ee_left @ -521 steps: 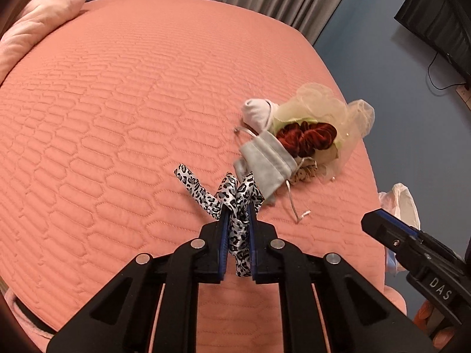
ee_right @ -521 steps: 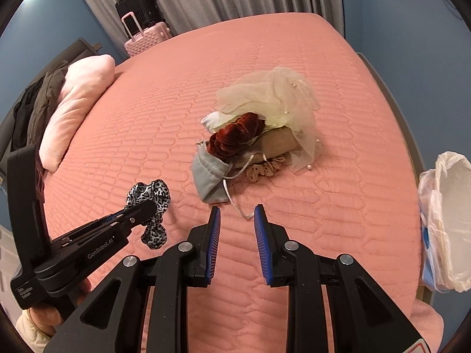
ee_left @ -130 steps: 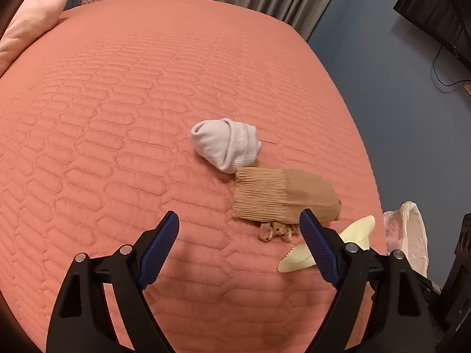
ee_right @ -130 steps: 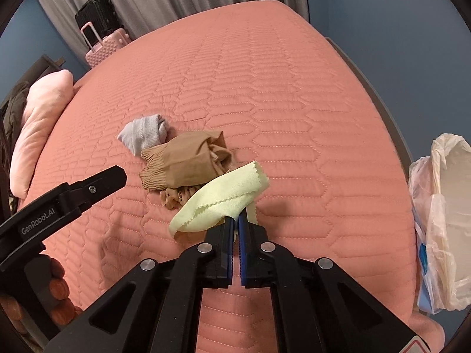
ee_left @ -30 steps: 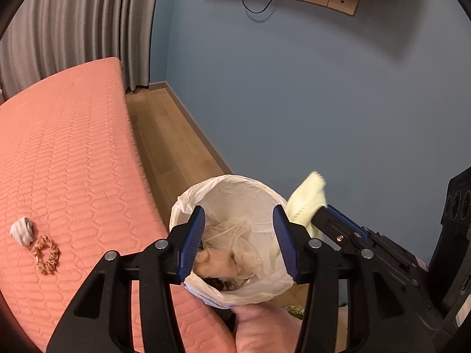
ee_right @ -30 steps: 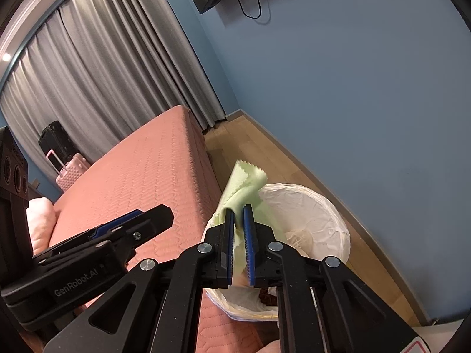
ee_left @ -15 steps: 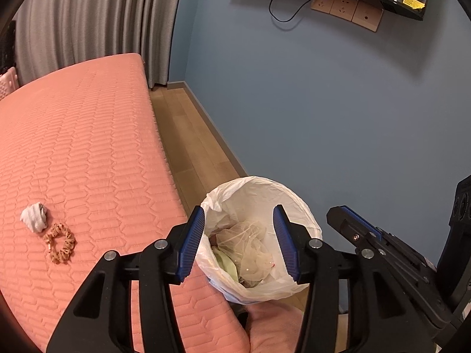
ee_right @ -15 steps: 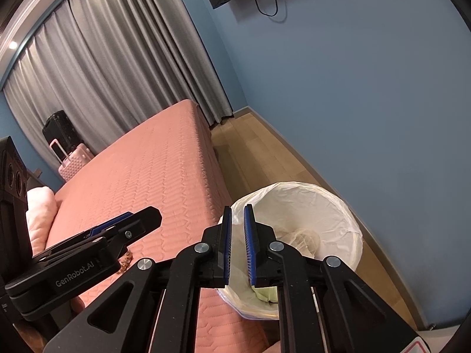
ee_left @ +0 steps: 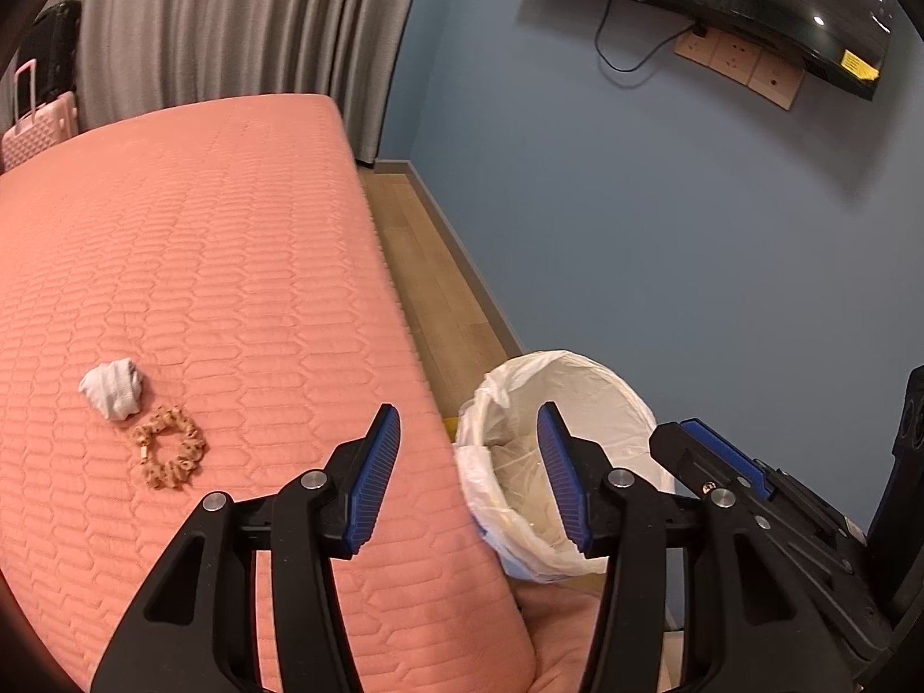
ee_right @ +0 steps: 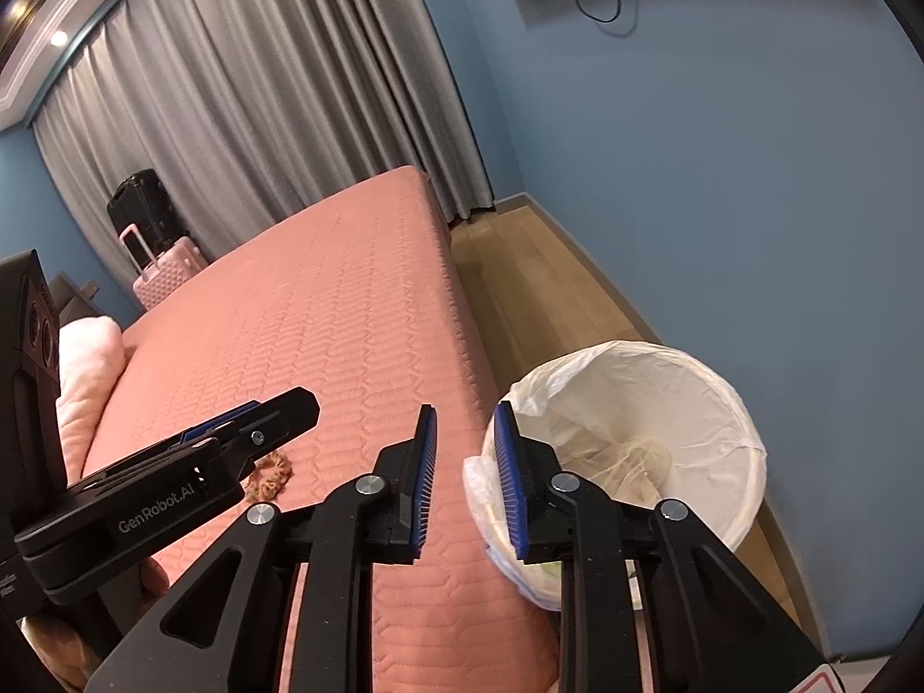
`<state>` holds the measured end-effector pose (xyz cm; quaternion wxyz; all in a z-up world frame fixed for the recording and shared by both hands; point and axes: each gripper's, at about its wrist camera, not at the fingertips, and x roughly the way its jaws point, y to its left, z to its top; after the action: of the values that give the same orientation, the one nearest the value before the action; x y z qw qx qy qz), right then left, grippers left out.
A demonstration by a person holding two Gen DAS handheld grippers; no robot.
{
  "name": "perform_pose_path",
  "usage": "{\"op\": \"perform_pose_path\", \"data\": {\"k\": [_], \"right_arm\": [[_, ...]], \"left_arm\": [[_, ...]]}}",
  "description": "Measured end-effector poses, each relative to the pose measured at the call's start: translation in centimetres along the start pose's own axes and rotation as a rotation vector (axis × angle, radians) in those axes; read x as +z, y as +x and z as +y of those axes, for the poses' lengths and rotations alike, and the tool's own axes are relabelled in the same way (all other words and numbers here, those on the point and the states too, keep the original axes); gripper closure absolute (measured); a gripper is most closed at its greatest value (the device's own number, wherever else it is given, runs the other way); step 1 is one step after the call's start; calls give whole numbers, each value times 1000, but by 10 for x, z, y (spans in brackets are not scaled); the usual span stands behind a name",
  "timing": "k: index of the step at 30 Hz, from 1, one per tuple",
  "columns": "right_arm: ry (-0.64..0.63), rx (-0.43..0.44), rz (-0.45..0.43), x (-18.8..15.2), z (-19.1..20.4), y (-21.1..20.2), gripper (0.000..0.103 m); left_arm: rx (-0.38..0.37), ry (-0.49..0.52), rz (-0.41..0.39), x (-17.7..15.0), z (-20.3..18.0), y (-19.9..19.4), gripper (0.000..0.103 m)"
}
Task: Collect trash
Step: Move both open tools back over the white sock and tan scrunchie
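Both tools are empty. The left tool (ee_left: 468, 473) has its jaws parted with nothing between them, and it hangs over the bed's edge beside the bin (ee_left: 623, 398). The right tool (ee_right: 465, 473) has just been opening, its jaws now a little apart with nothing between them, and it sits near the bin's rim (ee_right: 745, 404).

The bin, lined with a white bag, stands on the floor just beside the bed (ee_left: 231, 265). Inside it lie pale gauzy fabric (ee_right: 629, 453) and a scrap of yellow-green cloth (ee_right: 546, 569) low against the near wall, so part of the collecting looks done.

Two things are left on the bed, well apart from the bin: a white rolled sock (ee_left: 114, 390) and, just beside it, a tan scrunchie (ee_left: 167, 453). Whether more trash lies elsewhere on the bed, these views do not show.

My reading: the task is mostly finished, and what remains is going back for the sock and scrunchie, one per tool, and dropping them in the bin.
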<state>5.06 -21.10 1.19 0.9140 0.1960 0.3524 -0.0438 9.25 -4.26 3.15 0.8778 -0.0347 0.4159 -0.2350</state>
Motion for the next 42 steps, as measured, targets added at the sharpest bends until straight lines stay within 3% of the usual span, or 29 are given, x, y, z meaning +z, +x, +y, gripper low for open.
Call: {"op": "perform_pose_path", "data": {"k": [25,28,33,38,42], "right_arm": [[-217,104,152,-40,144,61,75],[-240,110,168,-46,160,72,66],[-269,123,221,-59,182,98,62],[-271,133,283,-71,200,129,61],[-268,135,324,-77,211,156,61]], "left_arm": [[137,-241,-29,-29,158,-39,45],[161,-283,-27,-36,182,-42,43],[202,-348,-6,-50,222,-42,41],[256,-406,10,-61,258,-39,31],[283,-432,17,-61,281,-35,31]]}}
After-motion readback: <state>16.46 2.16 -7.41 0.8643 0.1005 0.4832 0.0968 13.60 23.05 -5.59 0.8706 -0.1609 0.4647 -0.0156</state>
